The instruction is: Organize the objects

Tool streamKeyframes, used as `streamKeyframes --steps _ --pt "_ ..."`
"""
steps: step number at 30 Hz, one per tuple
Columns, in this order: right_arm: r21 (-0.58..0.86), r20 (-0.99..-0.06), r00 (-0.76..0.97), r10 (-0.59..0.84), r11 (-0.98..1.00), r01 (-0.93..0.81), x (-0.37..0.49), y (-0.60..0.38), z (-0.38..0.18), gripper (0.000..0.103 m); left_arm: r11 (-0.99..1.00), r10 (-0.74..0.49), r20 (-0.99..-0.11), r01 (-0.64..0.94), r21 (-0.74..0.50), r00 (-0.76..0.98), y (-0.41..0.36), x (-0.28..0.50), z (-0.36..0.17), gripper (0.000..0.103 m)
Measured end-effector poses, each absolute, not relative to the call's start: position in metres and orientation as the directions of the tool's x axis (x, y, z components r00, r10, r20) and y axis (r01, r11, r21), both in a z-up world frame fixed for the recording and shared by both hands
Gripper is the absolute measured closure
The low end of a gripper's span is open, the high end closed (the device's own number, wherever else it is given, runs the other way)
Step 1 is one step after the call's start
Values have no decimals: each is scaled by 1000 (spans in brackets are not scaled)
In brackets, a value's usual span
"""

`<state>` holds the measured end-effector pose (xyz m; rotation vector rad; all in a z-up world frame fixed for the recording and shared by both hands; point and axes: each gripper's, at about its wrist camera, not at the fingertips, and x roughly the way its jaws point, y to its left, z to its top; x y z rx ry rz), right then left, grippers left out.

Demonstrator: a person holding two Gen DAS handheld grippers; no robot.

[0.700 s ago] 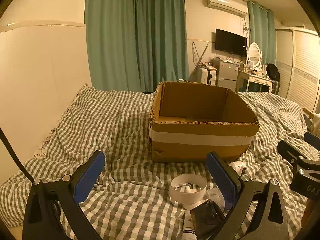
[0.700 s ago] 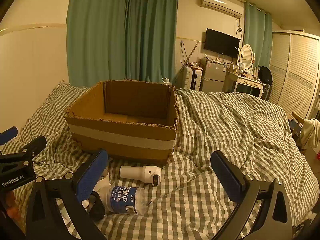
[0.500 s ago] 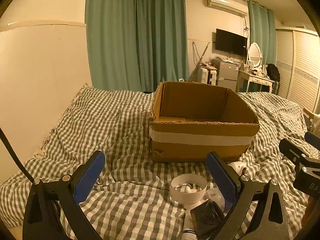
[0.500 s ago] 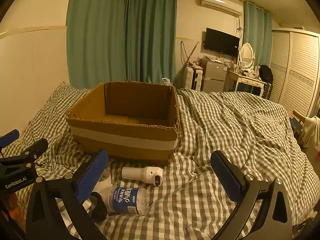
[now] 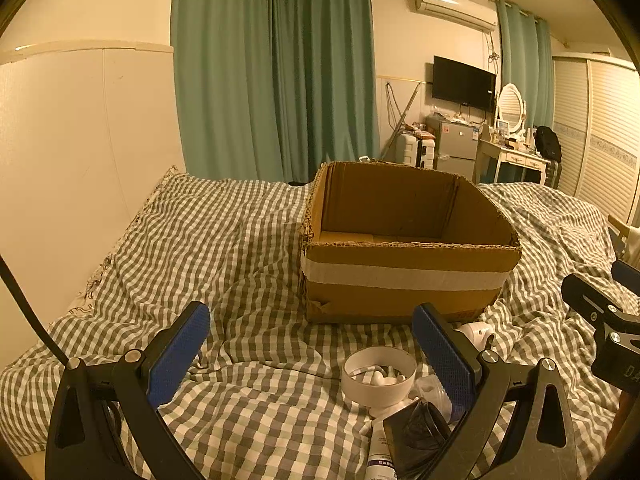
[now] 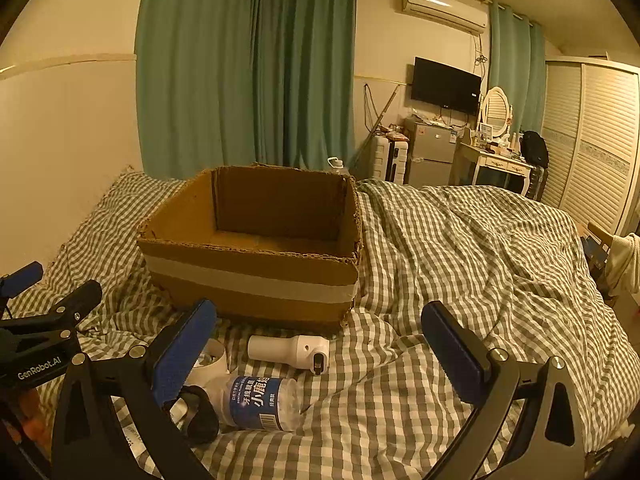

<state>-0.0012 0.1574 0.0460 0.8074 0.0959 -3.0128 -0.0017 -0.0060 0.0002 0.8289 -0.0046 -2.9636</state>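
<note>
An open cardboard box (image 5: 404, 276) (image 6: 252, 272) stands on the checked bed cover, and what shows of its inside is bare. In front of it lie a white round tub (image 5: 378, 376), a white handheld device (image 6: 288, 351), a clear plastic bottle with a blue label (image 6: 256, 402), a black item (image 5: 416, 440) and a white tube (image 5: 380, 460). My left gripper (image 5: 308, 352) is open and empty, above the cover left of the tub. My right gripper (image 6: 320, 354) is open and empty, above the device and bottle.
The checked cover (image 6: 460, 264) is rumpled across the bed. A cream wall panel (image 5: 80, 160) runs along the left. Green curtains (image 5: 276, 72), a TV, a small fridge and a dressing table stand beyond the bed's far end.
The right wrist view has shifted slightly; the box and items sit a little further right and higher in it. The left view is nearly unchanged. Both grippers stay open.
</note>
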Motion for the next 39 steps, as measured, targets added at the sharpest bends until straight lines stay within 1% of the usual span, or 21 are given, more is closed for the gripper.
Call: streamKeyframes --steps 20,31,39 --pt "-47 -505 -863 -19 -998 49 1 154 47 0 -998 -58 -523 57 18 -850 -7 -1 0 0" --pt "-19 -514 -857 -30 -999 47 0 158 46 0 -998 -55 -522 52 21 -851 -3 -1 -2 0" --pt "-31 -513 -858 -25 -998 47 1 156 47 0 -998 -57 -520 55 20 -853 -4 0 -1 0"
